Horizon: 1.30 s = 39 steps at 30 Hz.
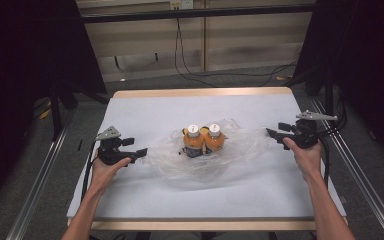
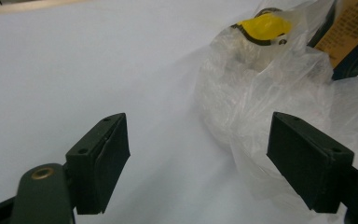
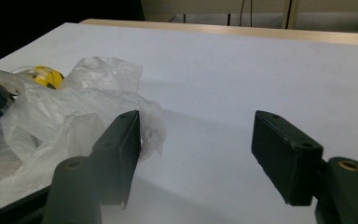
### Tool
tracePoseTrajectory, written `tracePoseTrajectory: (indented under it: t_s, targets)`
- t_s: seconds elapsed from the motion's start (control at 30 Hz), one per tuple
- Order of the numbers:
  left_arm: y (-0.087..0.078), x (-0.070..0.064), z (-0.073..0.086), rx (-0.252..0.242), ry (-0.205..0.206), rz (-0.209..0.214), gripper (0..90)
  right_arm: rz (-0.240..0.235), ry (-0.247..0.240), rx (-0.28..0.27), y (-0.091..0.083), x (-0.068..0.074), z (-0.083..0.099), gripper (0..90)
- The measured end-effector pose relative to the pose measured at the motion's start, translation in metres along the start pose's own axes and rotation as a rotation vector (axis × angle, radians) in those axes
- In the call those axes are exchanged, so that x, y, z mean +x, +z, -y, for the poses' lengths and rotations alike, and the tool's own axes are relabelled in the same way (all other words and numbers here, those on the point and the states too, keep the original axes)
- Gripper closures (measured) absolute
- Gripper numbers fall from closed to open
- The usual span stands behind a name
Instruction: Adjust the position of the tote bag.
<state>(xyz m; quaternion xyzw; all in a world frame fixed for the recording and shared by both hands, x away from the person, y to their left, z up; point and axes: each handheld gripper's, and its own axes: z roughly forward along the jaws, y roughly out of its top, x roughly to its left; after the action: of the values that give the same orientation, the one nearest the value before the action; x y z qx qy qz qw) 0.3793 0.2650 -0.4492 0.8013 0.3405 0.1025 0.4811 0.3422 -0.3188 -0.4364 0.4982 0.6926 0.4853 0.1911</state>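
Left tongs [image 1: 141, 152] and right tongs [image 1: 271, 133] — both with jaws spread wide and gripping nothing — rest low at opposite edges of a crumpled clear plastic bag [image 1: 240, 142]. The bag lies at the middle of the white surface [image 1: 145, 107]. On it stand 2 orange bottles [image 1: 203, 140] with white caps, upright and touching side by side. In the left gripper view, the bag [image 2: 270, 88] bulges just beyond the right-hand jaw — a yellow item shows through the film. In the right gripper view, the bag's edge [image 3: 70, 116] lies at the left-hand jaw.
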Motion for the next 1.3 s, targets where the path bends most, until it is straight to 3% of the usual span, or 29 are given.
tracePoseTrajectory:
  t_s: [0.03, 0.17, 0.33, 0.63, 0.73, 0.9, 1.03, 1.13, 1.3]
  targets:
    - [-0.002, 0.000, -0.002, -0.027, -0.013, 0.019, 20.1, -0.004, -0.004, -0.008, -0.002, 0.002, -0.002, 30.2]
    - [-0.011, -0.004, -0.011, -0.078, -0.008, 0.010, 19.3, -0.017, -0.020, -0.048, -0.009, 0.008, -0.010, 28.3]
    - [-0.014, -0.016, -0.021, -0.126, 0.020, 0.040, 31.9, -0.064, -0.057, -0.055, -0.010, 0.022, -0.019, 35.3]
    - [0.007, -0.043, -0.030, -0.062, 0.118, 0.126, 60.4, -0.200, -0.167, 0.024, 0.014, 0.072, -0.030, 60.9]
    - [0.010, -0.047, -0.033, -0.059, 0.128, 0.141, 68.6, -0.255, -0.198, 0.049, 0.022, 0.083, -0.032, 75.7]
    - [0.022, -0.052, -0.040, -0.036, 0.147, 0.164, 79.6, -0.308, -0.240, 0.108, 0.039, 0.095, -0.036, 89.8]
    - [0.035, -0.061, -0.045, 0.001, 0.187, 0.198, 89.4, -0.326, -0.270, 0.145, 0.051, 0.104, -0.039, 90.0]
    - [0.047, -0.068, -0.049, 0.032, 0.207, 0.218, 90.0, -0.329, -0.289, 0.179, 0.057, 0.109, -0.041, 90.0]
    - [0.061, -0.080, -0.054, 0.061, 0.235, 0.253, 90.0, -0.330, -0.296, 0.189, 0.064, 0.110, -0.041, 90.0]
